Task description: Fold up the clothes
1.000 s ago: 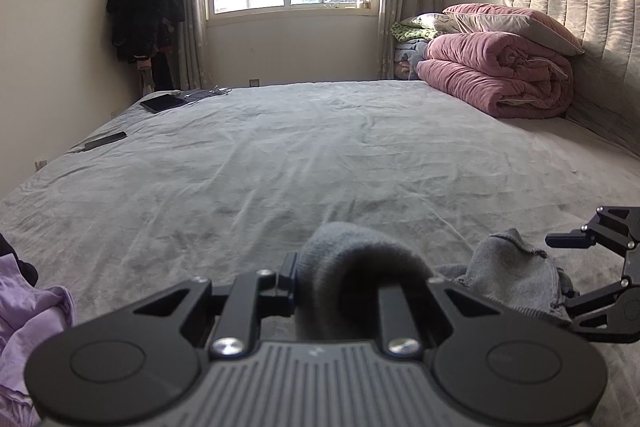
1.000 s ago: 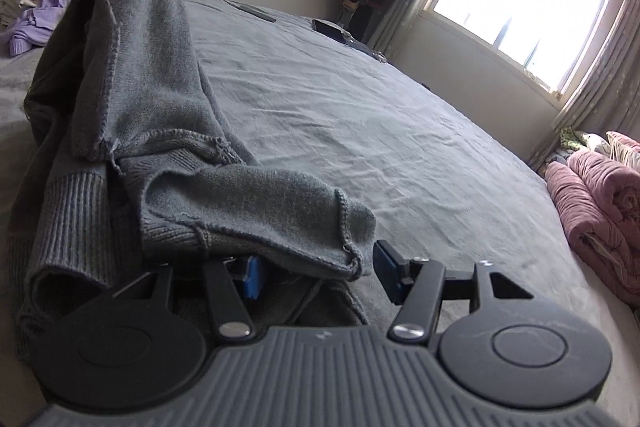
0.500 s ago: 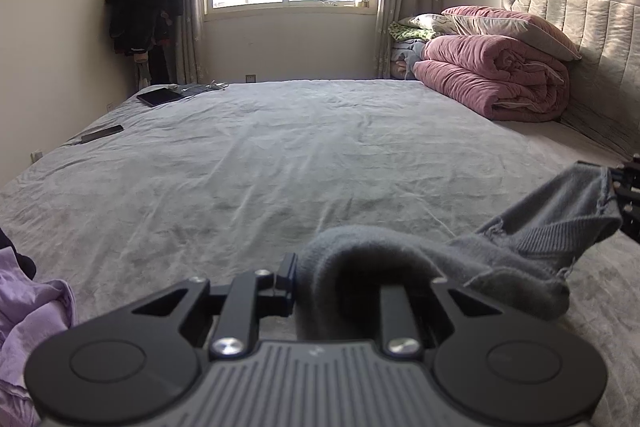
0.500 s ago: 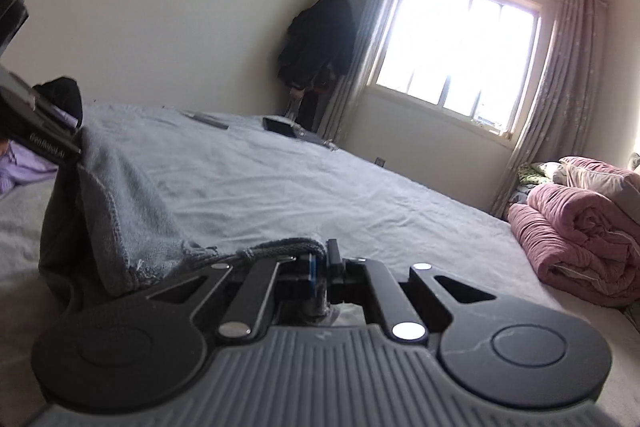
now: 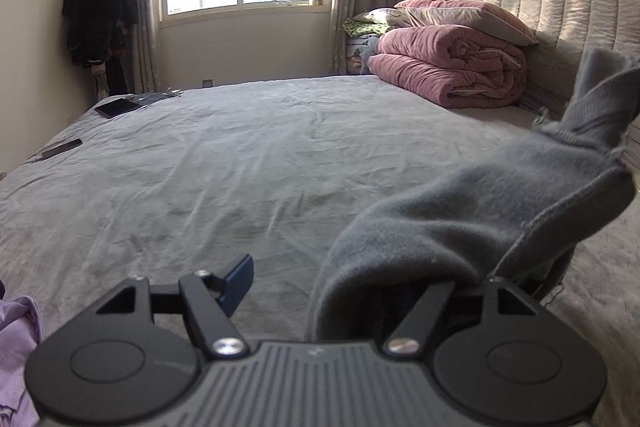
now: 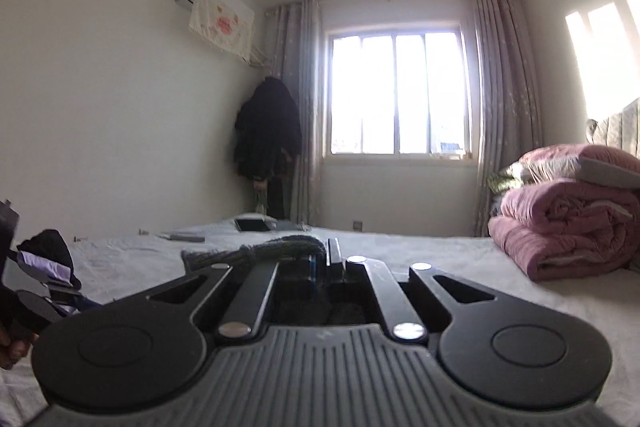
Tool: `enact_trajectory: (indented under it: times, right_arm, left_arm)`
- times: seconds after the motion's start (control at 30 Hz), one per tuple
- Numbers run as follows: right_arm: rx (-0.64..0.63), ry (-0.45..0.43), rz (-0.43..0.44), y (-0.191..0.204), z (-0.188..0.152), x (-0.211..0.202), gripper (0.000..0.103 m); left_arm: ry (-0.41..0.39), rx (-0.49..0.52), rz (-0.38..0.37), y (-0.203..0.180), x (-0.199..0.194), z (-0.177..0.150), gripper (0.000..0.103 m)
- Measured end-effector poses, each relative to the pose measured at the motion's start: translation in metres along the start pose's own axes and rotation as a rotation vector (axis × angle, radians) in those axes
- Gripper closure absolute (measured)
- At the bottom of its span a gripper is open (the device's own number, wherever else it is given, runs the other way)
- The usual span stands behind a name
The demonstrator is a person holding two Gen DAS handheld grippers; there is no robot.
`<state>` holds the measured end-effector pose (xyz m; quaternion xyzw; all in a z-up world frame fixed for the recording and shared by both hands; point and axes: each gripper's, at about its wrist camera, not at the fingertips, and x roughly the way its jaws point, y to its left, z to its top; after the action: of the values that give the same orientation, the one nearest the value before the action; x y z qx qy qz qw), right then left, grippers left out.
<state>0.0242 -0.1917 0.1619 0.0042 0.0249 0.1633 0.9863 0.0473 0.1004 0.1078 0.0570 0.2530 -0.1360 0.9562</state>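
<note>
From my left wrist camera I see the left gripper [image 5: 340, 275] with its jaws opening: the blue-padded left finger [image 5: 239, 277] stands clear out to the side with nothing touching it. The grey sweater [image 5: 472, 211] is draped over the right finger, hiding that fingertip, so the cloth lies on one finger rather than pinched between the two. From there the sweater stretches up and away to the right, its ribbed end raised near the picture's right edge in front of the padded headboard [image 5: 568, 23]. Below it lies the grey bedspread [image 5: 240, 163]. A purple garment [image 5: 18, 343] sits at the lower left corner, and a folded pink quilt [image 5: 448, 67] is stacked at the head of the bed.

From my right wrist camera the right gripper [image 6: 323, 263] has its fingers brought together, clamped on an edge of the grey sweater [image 6: 256, 250]. A ribbed strip of the knit bunches over the left finger and runs leftward from the pinch point; the rest of the garment is hidden below the gripper body. At the far left edge I make out part of the other gripper's body and some purple and dark cloth beside it.
</note>
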Motion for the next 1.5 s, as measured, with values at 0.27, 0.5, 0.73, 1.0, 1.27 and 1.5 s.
enact_trajectory:
  times: [0.27, 0.5, 0.73, 1.0, 1.27, 1.5]
  right_arm:
    - [0.017, 0.013, 0.040, 0.015, 0.001, -0.011, 0.099]
    - [0.045, 0.037, 0.077, 0.024, -0.004, -0.008, 0.099]
    - [0.037, 0.033, 0.124, 0.034, -0.002, -0.009, 0.099]
    - [0.029, 0.054, 0.110, 0.027, -0.003, -0.008, 0.099]
    - [-0.003, 0.109, 0.030, 0.019, -0.013, -0.001, 0.099]
    - [-0.043, 0.142, -0.027, 0.021, -0.024, 0.006, 0.099]
  left_arm:
    - [-0.099, 0.160, -0.102, -0.029, -0.014, -0.004, 0.011]
    - [-0.185, 0.339, -0.210, -0.078, -0.020, -0.019, 0.002]
    - [-0.204, 0.494, -0.156, -0.116, -0.002, -0.029, 0.014]
    - [-0.103, 0.238, -0.076, -0.075, 0.015, -0.012, 0.092]
    - [-0.193, -0.076, 0.121, -0.001, -0.012, 0.008, 0.093]
    - [-0.268, -0.256, 0.198, 0.045, -0.035, 0.014, 0.093]
